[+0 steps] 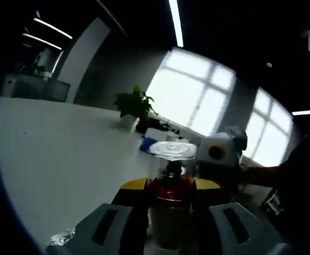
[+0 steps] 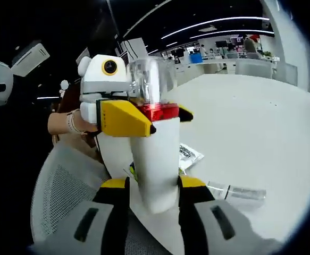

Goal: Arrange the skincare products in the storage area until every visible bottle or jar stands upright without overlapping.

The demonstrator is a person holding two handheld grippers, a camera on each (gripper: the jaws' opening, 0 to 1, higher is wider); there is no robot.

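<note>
One skincare bottle is held in the air between both grippers. It has a white body [image 2: 156,159], a red collar [image 1: 170,190] and a clear cap [image 1: 172,150]. In the left gripper view my left gripper [image 1: 170,186] is shut on the red collar, its yellow-tipped jaws on either side. In the right gripper view my right gripper [image 2: 155,185] is shut on the lower body. There the left gripper [image 2: 160,113] reaches in from the left and clamps the collar under the clear cap [image 2: 144,79].
A white table [image 2: 250,122] lies below, with a small printed packet [image 2: 190,154] and a clear flat tube [image 2: 237,193] on it. A grey mesh chair [image 2: 59,196] stands at the near edge. A potted plant [image 1: 135,103] and a blue item [image 1: 147,143] sit at the far side.
</note>
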